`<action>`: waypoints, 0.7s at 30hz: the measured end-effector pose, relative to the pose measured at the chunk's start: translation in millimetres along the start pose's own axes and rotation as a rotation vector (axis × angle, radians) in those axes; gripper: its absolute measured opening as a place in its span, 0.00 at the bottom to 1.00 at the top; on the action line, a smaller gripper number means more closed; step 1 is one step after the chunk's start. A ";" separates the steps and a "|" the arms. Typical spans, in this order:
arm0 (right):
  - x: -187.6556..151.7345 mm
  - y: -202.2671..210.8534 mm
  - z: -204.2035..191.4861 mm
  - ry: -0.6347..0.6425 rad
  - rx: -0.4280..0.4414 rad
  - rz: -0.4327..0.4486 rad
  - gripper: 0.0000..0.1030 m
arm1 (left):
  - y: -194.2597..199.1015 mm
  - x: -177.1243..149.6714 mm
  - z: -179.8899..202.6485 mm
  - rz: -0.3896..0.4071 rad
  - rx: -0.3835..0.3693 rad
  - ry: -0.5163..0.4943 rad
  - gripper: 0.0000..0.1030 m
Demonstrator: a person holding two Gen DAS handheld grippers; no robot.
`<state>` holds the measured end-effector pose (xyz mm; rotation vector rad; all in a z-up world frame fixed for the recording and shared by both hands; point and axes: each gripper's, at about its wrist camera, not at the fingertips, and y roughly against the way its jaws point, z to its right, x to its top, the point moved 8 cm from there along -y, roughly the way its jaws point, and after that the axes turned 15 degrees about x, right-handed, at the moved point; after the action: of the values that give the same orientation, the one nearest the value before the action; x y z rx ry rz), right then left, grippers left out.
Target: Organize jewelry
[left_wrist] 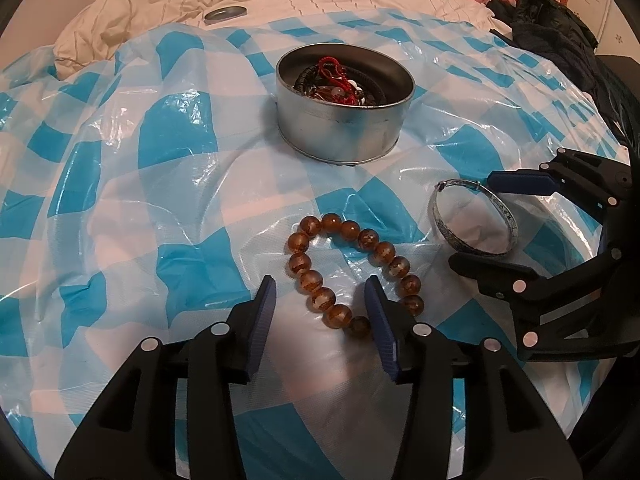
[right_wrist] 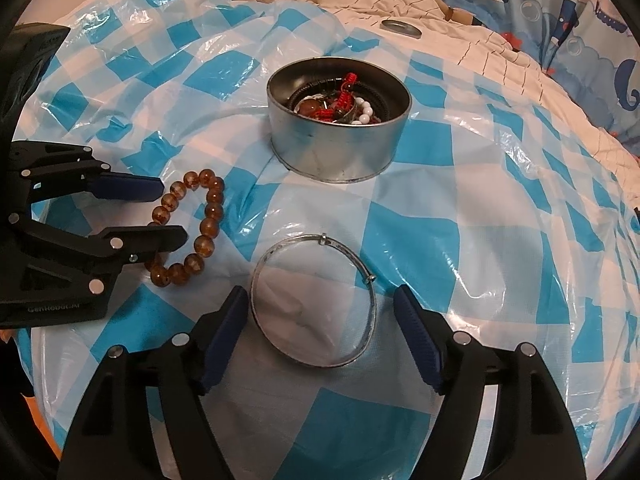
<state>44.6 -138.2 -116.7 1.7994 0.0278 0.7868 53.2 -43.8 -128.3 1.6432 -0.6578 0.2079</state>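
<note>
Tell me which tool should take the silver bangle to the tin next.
Right. The right tool is open with the silver bangle lying between its fingers; the left tool is open around the amber bead bracelet instead. The tin sits ahead.

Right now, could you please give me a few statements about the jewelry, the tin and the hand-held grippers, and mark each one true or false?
1. The brown beaded bracelet lies on the blue-and-white checked plastic sheet. True.
2. The round silver metal tin is empty. False: it holds red cord, white beads and other dark pieces.
3. The left hand-held gripper is shut on the bracelet. False: its jaws are open, with one finger inside the bead loop.
4. The thin silver bangle lies flat between the open fingers of the right hand-held gripper. True.
5. The tin's lid is on the tin. False: the tin is open, and a round silver metal disc lies on the cream quilt behind it.
</note>
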 end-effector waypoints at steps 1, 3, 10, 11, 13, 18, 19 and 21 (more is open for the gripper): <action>-0.1 -0.1 0.0 0.001 -0.001 0.000 0.70 | -0.5 -0.4 0.7 0.000 -0.001 -0.002 0.47; -0.5 -0.1 0.1 0.001 -0.001 -0.001 0.71 | -0.9 -1.8 2.6 0.002 0.003 -0.007 0.48; -0.8 0.1 1.0 0.001 -0.004 -0.002 0.72 | 0.6 -2.1 5.5 0.003 0.003 -0.014 0.53; -0.9 0.1 1.3 0.002 -0.005 -0.002 0.73 | 0.9 -2.3 6.1 0.003 0.003 -0.016 0.53; -1.0 -0.2 1.2 0.003 -0.010 -0.002 0.74 | 1.1 -2.5 6.4 0.003 0.005 -0.018 0.53; -2.0 0.0 1.1 0.006 -0.014 -0.003 0.74 | 0.8 -2.2 6.4 0.003 0.006 -0.019 0.53; -2.0 -0.1 1.0 0.006 -0.014 -0.003 0.74 | 0.9 -2.7 6.5 0.003 0.006 -0.019 0.53; -1.9 -0.2 1.0 0.006 -0.014 -0.002 0.75 | 0.7 -2.2 6.5 0.003 0.005 -0.018 0.53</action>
<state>43.8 -139.7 -118.0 1.7834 0.0281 0.7887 49.5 -49.3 -130.0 1.6506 -0.6743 0.1971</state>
